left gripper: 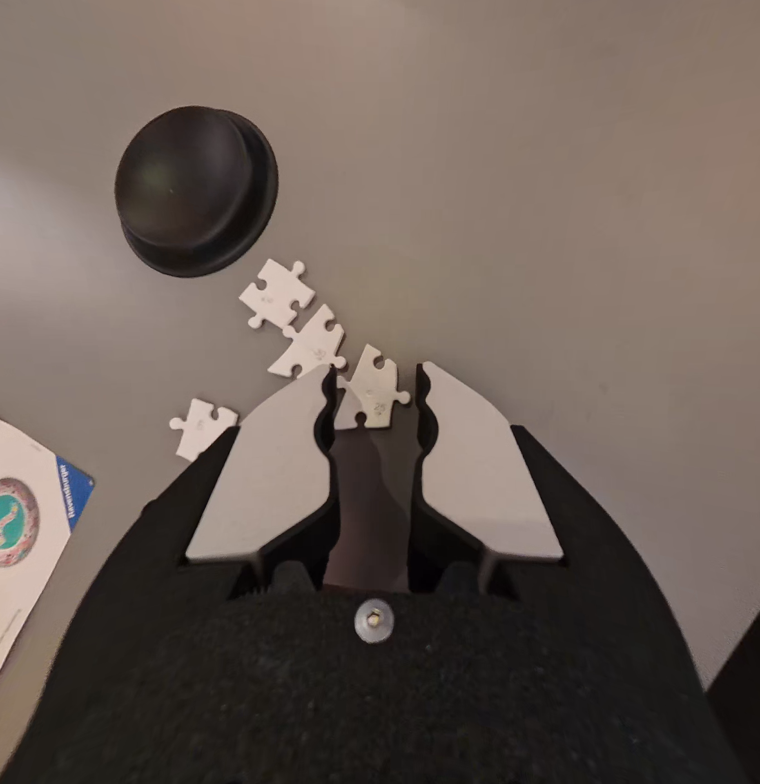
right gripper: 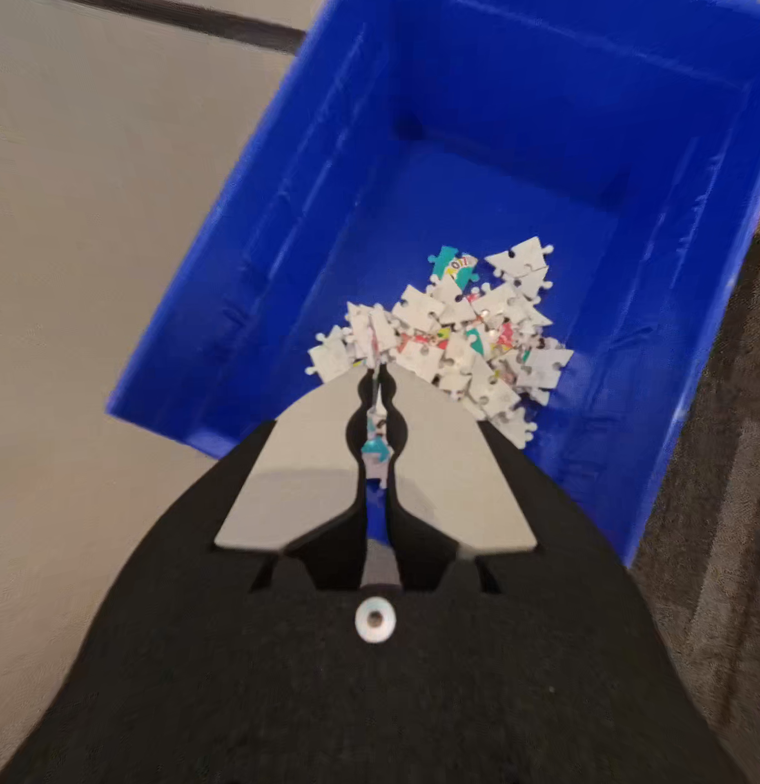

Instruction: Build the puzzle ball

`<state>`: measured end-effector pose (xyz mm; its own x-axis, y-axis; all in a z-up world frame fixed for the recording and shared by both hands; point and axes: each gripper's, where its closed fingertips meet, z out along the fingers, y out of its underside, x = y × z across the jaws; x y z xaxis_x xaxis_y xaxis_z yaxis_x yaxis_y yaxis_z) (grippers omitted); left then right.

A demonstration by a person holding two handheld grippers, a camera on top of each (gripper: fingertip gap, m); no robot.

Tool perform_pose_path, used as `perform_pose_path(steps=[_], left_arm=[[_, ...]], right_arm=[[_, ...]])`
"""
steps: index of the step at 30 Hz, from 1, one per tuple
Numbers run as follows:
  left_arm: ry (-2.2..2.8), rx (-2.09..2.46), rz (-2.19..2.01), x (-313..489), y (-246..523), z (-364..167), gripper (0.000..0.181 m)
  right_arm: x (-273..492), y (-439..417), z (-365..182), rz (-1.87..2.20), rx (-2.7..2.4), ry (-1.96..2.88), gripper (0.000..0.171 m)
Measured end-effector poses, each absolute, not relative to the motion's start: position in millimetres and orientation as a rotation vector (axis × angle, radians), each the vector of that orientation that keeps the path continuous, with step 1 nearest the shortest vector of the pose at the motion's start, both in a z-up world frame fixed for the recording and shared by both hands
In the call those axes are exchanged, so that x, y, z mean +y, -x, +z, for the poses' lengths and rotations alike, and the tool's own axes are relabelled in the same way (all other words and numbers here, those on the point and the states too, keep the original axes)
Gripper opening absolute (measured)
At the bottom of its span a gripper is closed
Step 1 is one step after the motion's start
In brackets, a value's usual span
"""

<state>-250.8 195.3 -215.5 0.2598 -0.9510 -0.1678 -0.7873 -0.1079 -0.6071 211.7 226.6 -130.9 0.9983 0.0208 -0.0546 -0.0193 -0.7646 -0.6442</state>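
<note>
In the left wrist view, several white puzzle pieces lie face down on the grey table: one (left gripper: 278, 297) farthest out, one (left gripper: 312, 345) below it, one (left gripper: 376, 394) between my fingertips, and one (left gripper: 202, 426) at the left. My left gripper (left gripper: 376, 375) is open and empty just above them. A black dome (left gripper: 193, 193) stands beyond them. In the right wrist view, my right gripper (right gripper: 379, 373) is shut on a puzzle piece (right gripper: 376, 441) held edge-on above a pile of pieces (right gripper: 454, 339) inside a blue bin (right gripper: 284, 233).
A white leaflet (left gripper: 17, 509) with a round coloured picture and a blue corner lies at the left edge of the table. A dark edge (left gripper: 747, 662) shows at the lower right. Beside the bin is pale tabletop (right gripper: 94, 212) and dark carpet (right gripper: 717, 466). The black dome (left gripper: 193, 193) is closer to my left gripper, around 10 cm from its tips; the right tips are 40 cm off.
</note>
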Motion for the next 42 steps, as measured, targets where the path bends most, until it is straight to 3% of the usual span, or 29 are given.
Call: perform_pose_path(steps=[2,4,7,8,11,15,18,21,24,29,33,37,42], left_arm=[[1.951,1.581,-0.408,192,247,-217,0.026],[1.956,1.57,-0.462,189,244,-218,0.02],[1.914,1.596,-0.442,187,246,-218,0.015],[1.894,1.599,-0.428,186,246,-216,0.004],[1.842,1.598,-0.409,182,245,-212,0.003],[1.761,1.56,-0.499,168,241,-183,0.003],[1.699,1.503,-0.554,161,242,-151,0.0],[1.608,1.423,-0.728,144,240,-113,0.0],[1.498,1.374,-0.731,139,242,-86,0.0],[1.711,1.323,-0.612,158,277,-123,0.003],[1.833,1.333,-0.69,106,297,-158,0.036],[1.863,1.335,-0.583,72,313,-168,0.038],[1.856,1.289,-0.649,23,324,-151,0.036]], right_arm=[[240,-216,-154,0.127,-0.045,2.51,0.003],[244,-220,-162,0.101,-0.028,2.539,0.028],[232,-194,-125,0.029,-0.028,2.409,0.027],[226,-165,-108,0.074,-0.057,2.333,0.026],[193,-31,-89,0.34,-0.309,2.178,0.023],[145,133,-136,0.827,-0.628,2.183,0.023],[136,188,-171,0.845,-0.84,2.184,0.029],[136,233,-161,1.027,-0.886,2.052,0.048],[124,256,-130,1.573,-0.754,1.945,0.034],[103,248,-162,0.989,-1.083,2.027,0.037],[62,259,-162,0.815,-1.152,1.975,0.042],[37,278,-204,0.579,-1.303,2.067,0.051],[55,278,-224,0.305,-1.295,2.063,0.04]])
